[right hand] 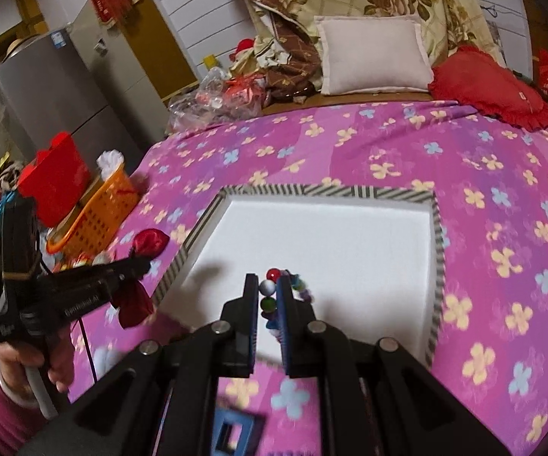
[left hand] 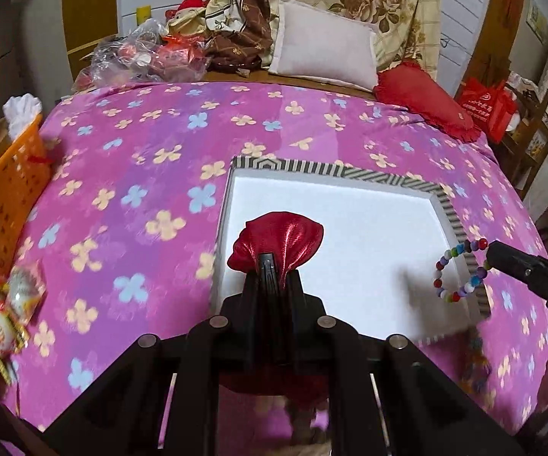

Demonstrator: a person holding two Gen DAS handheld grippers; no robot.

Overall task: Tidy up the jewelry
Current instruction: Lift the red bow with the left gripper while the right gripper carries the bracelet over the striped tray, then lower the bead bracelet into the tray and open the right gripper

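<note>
Over bedspread, bracelet hangs downward.

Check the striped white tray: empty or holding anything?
Empty: the tray's white floor is bare; the red pouch and bead bracelet hang from the jaws.

white pillow, red cushion, orange basket

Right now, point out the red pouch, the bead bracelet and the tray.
red pouch (left hand: pixel 279 243): left wrist view, bulging satin body.
bead bracelet (left hand: pixel 443 264): left wrist view, left arc of beads.
tray (right hand: pixel 350 192): right wrist view, striped far rim.
</note>
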